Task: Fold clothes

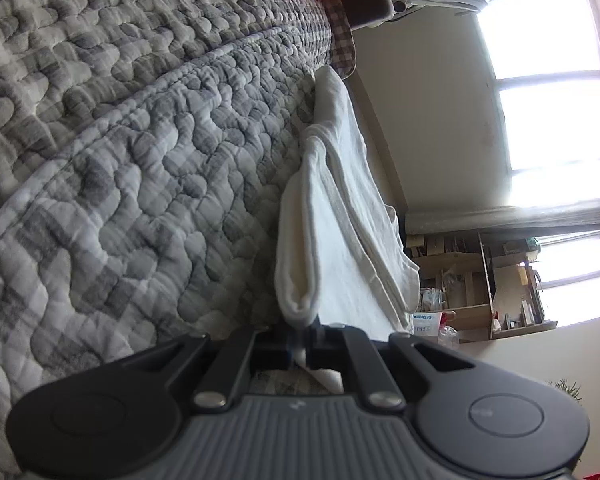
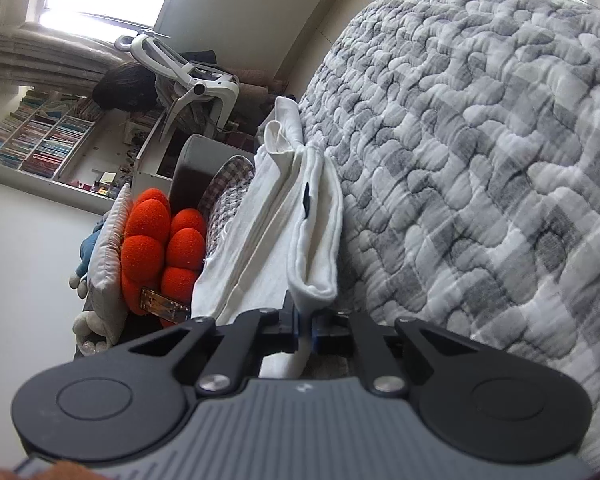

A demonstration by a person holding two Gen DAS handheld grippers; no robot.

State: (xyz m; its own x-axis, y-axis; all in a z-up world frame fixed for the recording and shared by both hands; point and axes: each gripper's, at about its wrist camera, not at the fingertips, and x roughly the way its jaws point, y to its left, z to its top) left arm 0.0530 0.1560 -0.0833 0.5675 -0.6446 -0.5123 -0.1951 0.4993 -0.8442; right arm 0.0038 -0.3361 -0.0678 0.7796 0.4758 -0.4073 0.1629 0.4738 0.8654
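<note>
A white garment, folded into a long layered strip, stretches away from my left gripper beside a grey quilted bedspread. The left gripper is shut on the garment's near end. In the right wrist view the same white garment runs away from my right gripper, which is shut on its other folded end. The garment hangs taut between both grippers, lifted just off the bedspread. A small dark mark shows on the cloth.
An orange plush cushion and a checked pillow lie at the bed's head. A white office chair and bookshelves stand beyond. Windows and a cluttered wooden shelf line the far wall.
</note>
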